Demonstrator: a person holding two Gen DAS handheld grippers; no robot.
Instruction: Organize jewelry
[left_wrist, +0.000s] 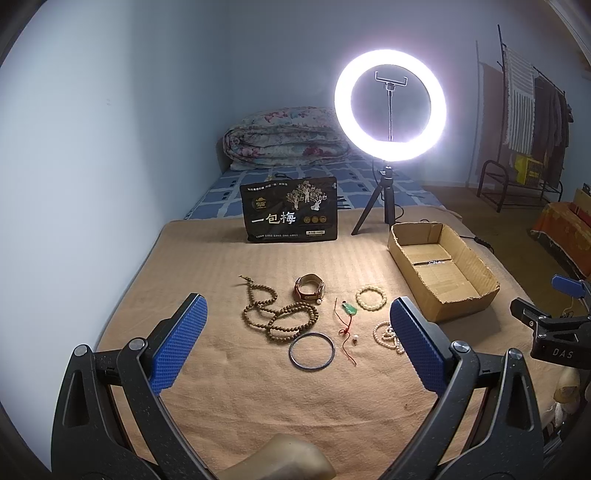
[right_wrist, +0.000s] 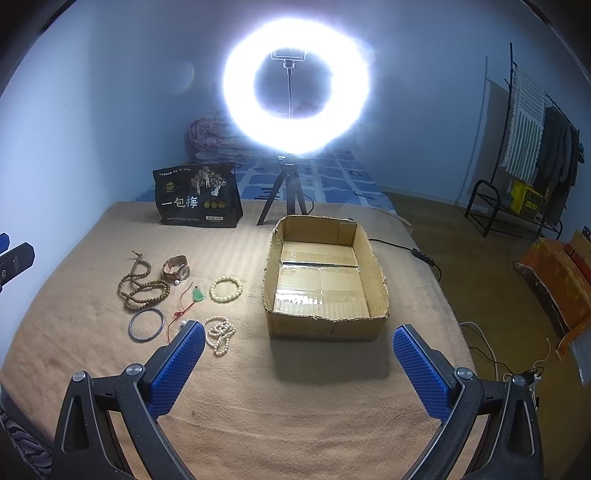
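Jewelry lies spread on a tan blanket (left_wrist: 258, 398): a long brown bead necklace (left_wrist: 273, 317), a brown-strap watch (left_wrist: 309, 287), a cream bead bracelet (left_wrist: 371, 299), a green pendant on red cord (left_wrist: 349, 309), a metal bangle (left_wrist: 312, 350) and a pearl strand (left_wrist: 386, 332). An open cardboard box (right_wrist: 325, 273) stands empty to their right. My left gripper (left_wrist: 297, 314) hovers open over the jewelry, holding nothing. My right gripper (right_wrist: 299, 336) is open in front of the box, and its left finger sits beside the pearl strand (right_wrist: 221, 334).
A lit ring light (left_wrist: 390, 105) on a tripod (left_wrist: 384, 206) and a black snack bag (left_wrist: 290, 214) stand at the blanket's far edge. A folded quilt (left_wrist: 288, 142) lies behind. A cable (right_wrist: 410, 251) runs off the right side, with a clothes rack (right_wrist: 535, 147) beyond.
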